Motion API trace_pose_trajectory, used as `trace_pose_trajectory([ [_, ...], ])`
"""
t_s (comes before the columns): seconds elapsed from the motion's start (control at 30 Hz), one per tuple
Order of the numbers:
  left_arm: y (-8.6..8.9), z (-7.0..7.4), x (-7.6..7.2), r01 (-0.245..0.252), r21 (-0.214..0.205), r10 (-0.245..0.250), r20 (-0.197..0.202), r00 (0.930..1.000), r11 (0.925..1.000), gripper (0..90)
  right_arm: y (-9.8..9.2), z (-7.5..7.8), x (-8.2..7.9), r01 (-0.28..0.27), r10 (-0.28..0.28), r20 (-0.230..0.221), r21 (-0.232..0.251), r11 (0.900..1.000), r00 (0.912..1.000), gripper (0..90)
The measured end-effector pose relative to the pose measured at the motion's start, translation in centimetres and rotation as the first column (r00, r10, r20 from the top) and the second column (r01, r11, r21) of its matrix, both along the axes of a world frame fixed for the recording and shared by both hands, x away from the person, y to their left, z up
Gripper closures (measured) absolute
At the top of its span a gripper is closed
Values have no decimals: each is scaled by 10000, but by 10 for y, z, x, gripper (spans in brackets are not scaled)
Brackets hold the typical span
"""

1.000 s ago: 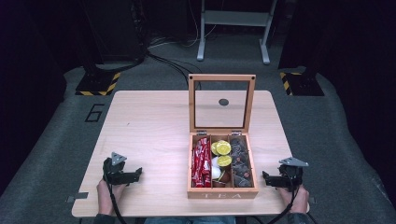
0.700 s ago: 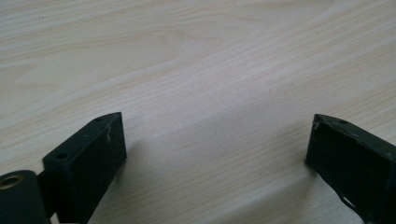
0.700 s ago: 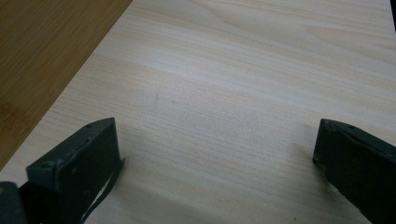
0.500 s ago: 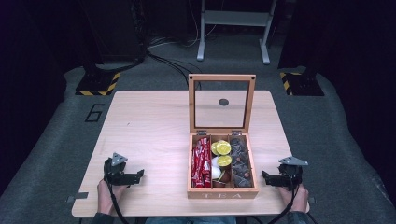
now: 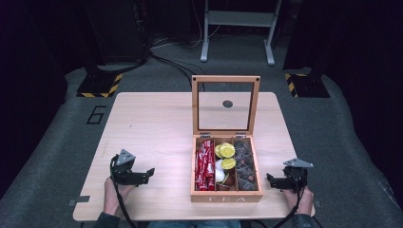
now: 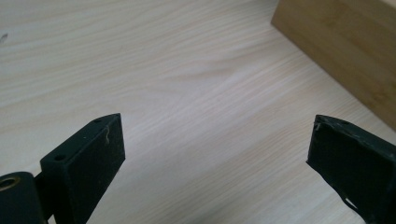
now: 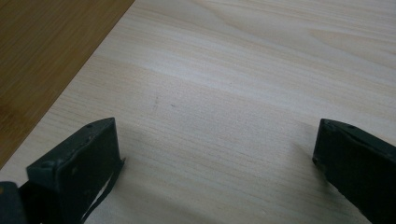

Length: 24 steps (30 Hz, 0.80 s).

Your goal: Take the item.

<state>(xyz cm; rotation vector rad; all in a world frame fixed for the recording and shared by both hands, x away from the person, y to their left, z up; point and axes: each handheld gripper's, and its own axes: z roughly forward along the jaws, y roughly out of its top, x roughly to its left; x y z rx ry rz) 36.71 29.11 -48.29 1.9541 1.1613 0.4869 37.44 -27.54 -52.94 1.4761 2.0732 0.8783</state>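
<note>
A wooden tea box (image 5: 226, 196) stands at the table's front middle, its glass lid (image 5: 225, 105) raised upright. Its three compartments hold red packets (image 5: 205, 165) on the left, yellow and white capsules (image 5: 225, 156) in the middle, and dark packets (image 5: 246, 164) on the right. My left gripper (image 5: 150, 171) rests low over the table left of the box, jaws wide apart and empty, also seen as the left gripper (image 6: 215, 140) with the box wall (image 6: 345, 51) ahead. My right gripper (image 5: 269, 178) sits right of the box, open and empty; the right gripper (image 7: 215, 140) has the box side (image 7: 42, 60) to its left.
The light wood table (image 5: 152, 123) has bare room left of and behind the box. Grey carpet (image 5: 332, 142) surrounds it, with a metal stand (image 5: 237, 28), cables and yellow-black striped bases (image 5: 100, 85) beyond the far edge. A "6" (image 5: 96, 114) is marked on the floor.
</note>
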Motion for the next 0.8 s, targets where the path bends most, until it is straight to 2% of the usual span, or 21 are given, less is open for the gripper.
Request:
trace_pose_trajectory([
  [0.13,-14,12,1,355,-143,-352,245,9991,9993,37,0,0,0,-13,13,-18,0,10000,10000,0],
  [0.2,-20,19,2,683,4,-683,335,9971,9977,39,0,0,0,8,-8,8,2,10000,10000,0],
  [0.3,-29,27,4,1007,-70,-1003,460,9939,9949,43,0,0,0,-8,8,1,-3,10000,10000,1],
  [0.6,-56,47,5,1854,-2,-1848,749,9799,9827,48,0,0,0,-62,62,-14,-42,10000,10000,2],
  [0.8,-77,58,5,2398,-25,-2385,939,9666,9708,50,0,0,0,-61,61,-3,-38,10000,10000,2],
])
